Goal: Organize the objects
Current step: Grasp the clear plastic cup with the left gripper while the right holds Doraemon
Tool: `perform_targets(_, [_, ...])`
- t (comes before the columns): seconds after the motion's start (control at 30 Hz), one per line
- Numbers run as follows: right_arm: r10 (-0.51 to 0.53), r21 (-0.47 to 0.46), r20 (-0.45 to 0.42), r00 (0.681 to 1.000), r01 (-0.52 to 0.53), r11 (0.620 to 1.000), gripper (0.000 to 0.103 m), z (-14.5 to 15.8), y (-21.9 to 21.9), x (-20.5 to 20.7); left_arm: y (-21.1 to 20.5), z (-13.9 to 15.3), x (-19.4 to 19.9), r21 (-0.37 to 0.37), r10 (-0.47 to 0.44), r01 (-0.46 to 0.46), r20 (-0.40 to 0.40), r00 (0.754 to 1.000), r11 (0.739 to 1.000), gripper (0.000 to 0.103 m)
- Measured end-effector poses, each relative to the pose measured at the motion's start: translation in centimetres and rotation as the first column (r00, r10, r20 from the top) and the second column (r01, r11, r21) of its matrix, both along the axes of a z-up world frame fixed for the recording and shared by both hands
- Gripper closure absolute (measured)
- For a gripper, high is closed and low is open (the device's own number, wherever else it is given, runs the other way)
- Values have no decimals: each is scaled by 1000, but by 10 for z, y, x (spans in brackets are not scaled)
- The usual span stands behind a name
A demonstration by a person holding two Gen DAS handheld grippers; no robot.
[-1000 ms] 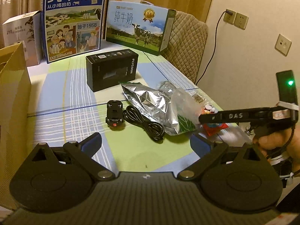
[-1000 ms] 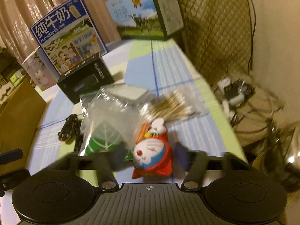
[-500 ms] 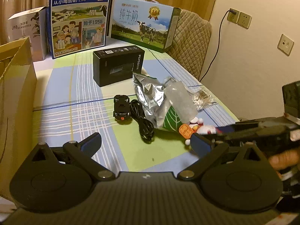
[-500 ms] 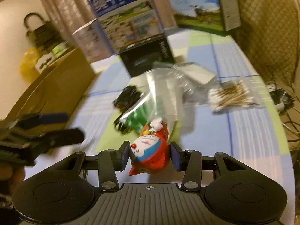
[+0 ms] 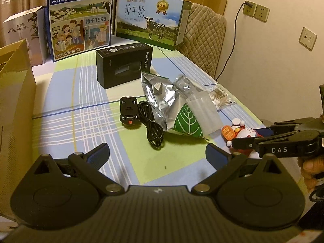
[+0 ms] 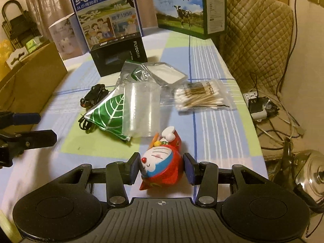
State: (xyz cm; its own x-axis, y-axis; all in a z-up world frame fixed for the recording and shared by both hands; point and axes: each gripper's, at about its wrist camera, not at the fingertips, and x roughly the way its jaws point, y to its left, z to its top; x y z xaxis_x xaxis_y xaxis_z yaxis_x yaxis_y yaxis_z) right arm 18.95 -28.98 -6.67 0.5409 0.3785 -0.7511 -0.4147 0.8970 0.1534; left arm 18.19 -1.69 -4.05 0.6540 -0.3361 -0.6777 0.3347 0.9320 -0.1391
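- On the far left stands a brown cardboard box point(image 5: 14, 105), open at the top. Its inside is hidden, so I cannot tell whether anything has been put away in it.
- The left gripper point(image 5: 157, 151) hangs above the checked tablecloth point(image 5: 81, 125) with its jaws spread wide and nothing between them.
- Loose on the cloth, left to right: a small black toy car point(image 5: 129, 112), a coiled black cable point(image 5: 150, 124) just beside it, a crumpled silver foil bag with a green leaf print point(image 5: 168, 109), a clear plastic cup point(image 6: 141, 109) lying on the bag, and a clear packet of cotton swabs point(image 6: 199, 99). None looks sorted yet.
- Behind them a black rectangular carton point(image 5: 123, 64) stands before two milk cartons at the back.
- At the near right edge, the right gripper point(image 6: 162, 168) has a pad on each side of a small red and blue cartoon cat figure point(image 6: 162, 162), which lies tilted low over the cloth. The left pad touches it; a sliver of gap shows on the right, so the grip seems loose or just forming.
- Judging from this, the tidying is near its start, with almost everything left.
- Whether the figure rests on the cloth or is lifted is hard to tell.
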Motion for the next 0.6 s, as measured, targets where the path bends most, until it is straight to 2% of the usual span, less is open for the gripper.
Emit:
perform_targets(0.3, [15, -27, -5, 1000, -15, 1000, 57, -3, 3, 6, -5, -5, 1, 5, -15, 15, -7, 1000, 1000, 4])
perform_targets(0.47, [30, -93, -1, 1000, -30, 995, 59, -6, 9, 1, -5, -6, 2, 2, -16, 16, -10, 1000, 1000, 4])
perform_targets(0.6, [-4, -68, 7, 1000, 5, 998, 61, -3, 3, 2, -6, -5, 2, -5, -19, 19, -6, 1000, 1000, 4])
